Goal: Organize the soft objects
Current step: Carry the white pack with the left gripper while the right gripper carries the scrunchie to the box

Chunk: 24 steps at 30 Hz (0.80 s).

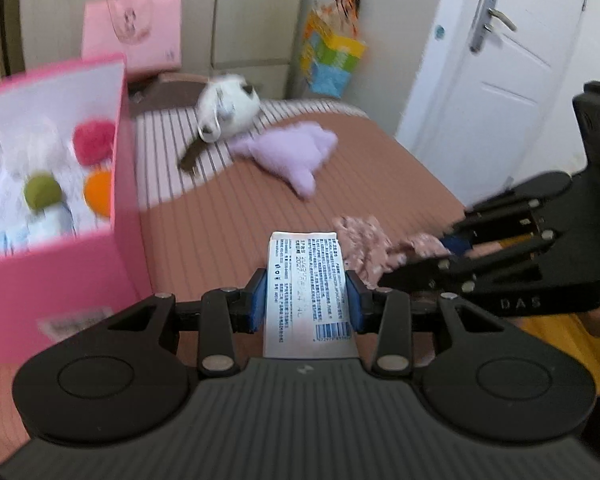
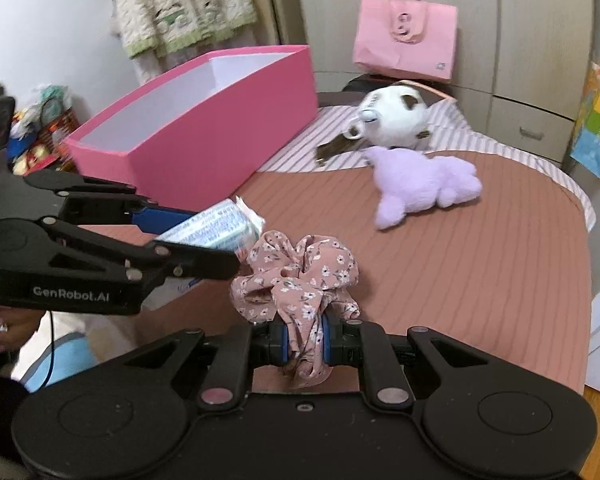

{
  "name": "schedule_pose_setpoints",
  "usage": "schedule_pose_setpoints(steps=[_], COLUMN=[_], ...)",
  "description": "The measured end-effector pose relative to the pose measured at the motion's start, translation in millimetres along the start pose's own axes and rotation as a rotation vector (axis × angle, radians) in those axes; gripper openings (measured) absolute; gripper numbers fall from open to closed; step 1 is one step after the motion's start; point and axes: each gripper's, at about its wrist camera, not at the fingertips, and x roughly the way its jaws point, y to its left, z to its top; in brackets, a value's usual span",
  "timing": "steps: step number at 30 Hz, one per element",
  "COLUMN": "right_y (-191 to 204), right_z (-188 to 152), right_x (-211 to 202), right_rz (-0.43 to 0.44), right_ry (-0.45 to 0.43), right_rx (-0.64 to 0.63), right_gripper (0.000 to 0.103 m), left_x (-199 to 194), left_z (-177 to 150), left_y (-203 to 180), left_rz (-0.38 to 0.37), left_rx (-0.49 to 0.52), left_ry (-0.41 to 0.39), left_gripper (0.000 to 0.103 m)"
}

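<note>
My left gripper is shut on a white tissue pack with printed text, held above the brown bed cover; it also shows in the right wrist view. My right gripper is shut on a pink floral scrunchie, which also shows in the left wrist view. A pink open box stands at the left and holds red, green and orange pompoms. A purple plush and a white plush lie further back on the bed.
A pink paper bag stands at the bed's head against the wardrobe. A colourful bag hangs on the wall beside a white door. A dark strap lies by the white plush. Cluttered items sit left of the box.
</note>
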Motion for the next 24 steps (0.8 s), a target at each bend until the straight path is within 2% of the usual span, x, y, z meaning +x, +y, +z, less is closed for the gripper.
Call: schedule_pose_setpoints(steps=[5,9,15,19,24], right_y=[26,51,83,95,109], right_z=[1,10,37,54,78], right_x=[-7,-14,-28,-27,-30], right_rz=[0.066,0.116,0.177,0.202,0.218], right_ry=[0.018,0.016,-0.028,-0.104,-0.2], right_rx=[-0.043,-0.108,-0.205,-0.231,-0.25], right_gripper=[0.018,0.018,0.018,0.018,0.018], left_x=[-22,-51,-102,-123,-143], left_z=[-18,-23,-20,-13,1], left_y=[11,23,44,57,68], left_rz=[-0.027,-0.01,0.031,0.073,0.137], left_rx=[-0.034,-0.045,-0.068,-0.1,-0.087], left_ry=[0.078,0.097,0.019,-0.048,-0.143], left_gripper=[0.038,0.038,0.038,0.038,0.038])
